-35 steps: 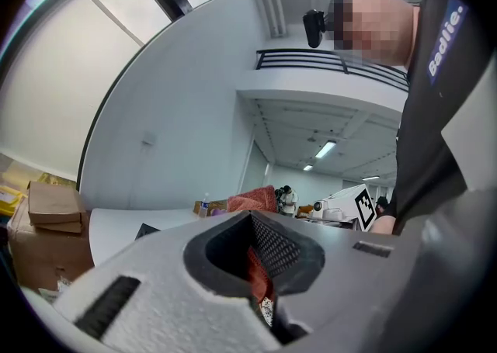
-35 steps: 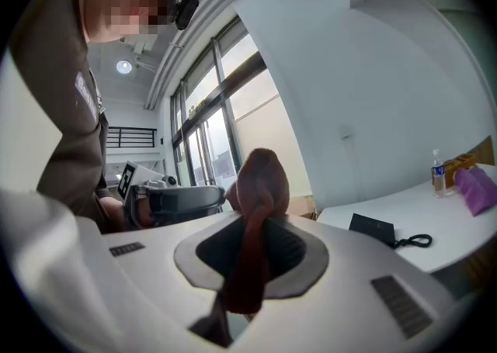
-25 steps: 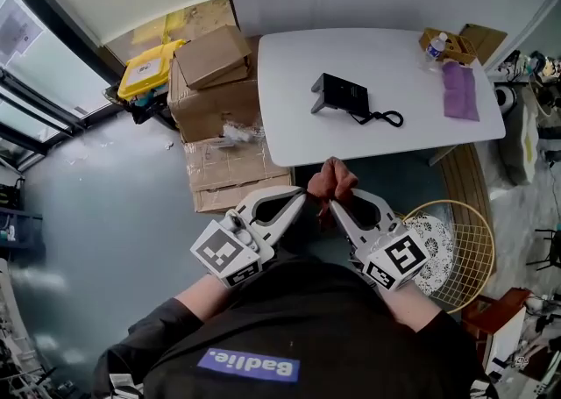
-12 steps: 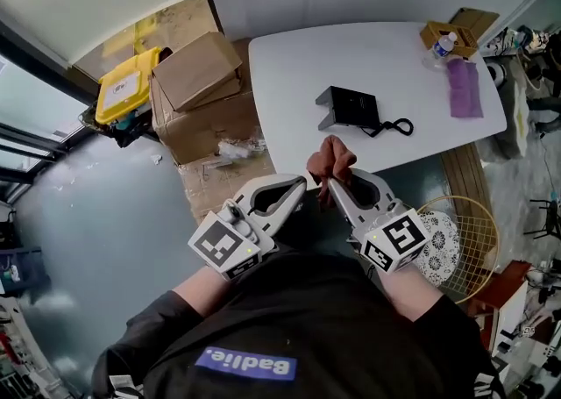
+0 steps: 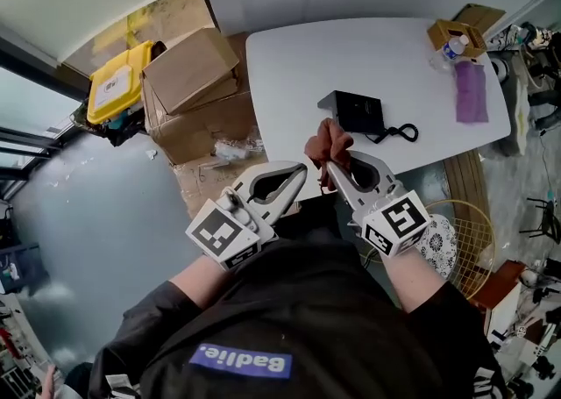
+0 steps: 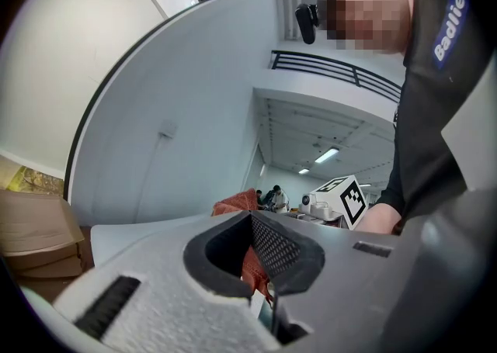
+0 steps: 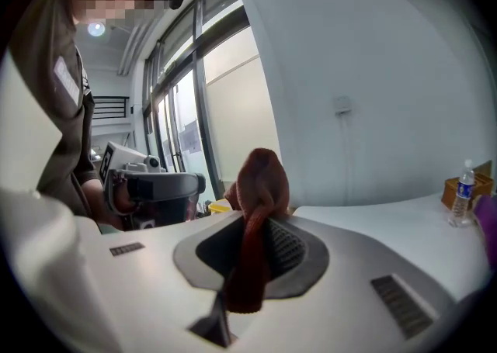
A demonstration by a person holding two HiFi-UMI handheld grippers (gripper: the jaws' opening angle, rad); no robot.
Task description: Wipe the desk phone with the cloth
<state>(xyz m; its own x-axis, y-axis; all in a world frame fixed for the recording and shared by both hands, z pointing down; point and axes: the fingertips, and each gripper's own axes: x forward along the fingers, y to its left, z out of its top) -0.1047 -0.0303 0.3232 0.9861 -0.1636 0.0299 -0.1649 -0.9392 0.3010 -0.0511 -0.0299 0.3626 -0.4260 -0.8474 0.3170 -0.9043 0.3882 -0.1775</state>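
The black desk phone [image 5: 358, 112] lies on the white table [image 5: 298, 73], its coiled cord [image 5: 400, 133] trailing to the right. My right gripper [image 5: 331, 160] is shut on a rust-red cloth [image 5: 329, 143], which bunches past its tip over the table's near edge, just short of the phone. In the right gripper view the cloth [image 7: 260, 188] stands up from the closed jaws of the right gripper [image 7: 260, 223] and drapes back over them. My left gripper [image 5: 303, 175] sits close beside, jaws together, its tip next to the cloth [image 6: 237, 204]. Nothing shows clamped in the left gripper [image 6: 250, 218].
Cardboard boxes [image 5: 197, 81] and a yellow bin [image 5: 117, 81] stand left of the table. At the table's far right lie a purple cloth [image 5: 471, 90], a water bottle [image 5: 448, 50] and a small brown box [image 5: 461, 32]. A round wire basket [image 5: 463, 248] is on the floor at right.
Both grippers and the cloth have come closer to the table. The cloth now reaches over the near edge, close to the phone. Both grips look unchanged.
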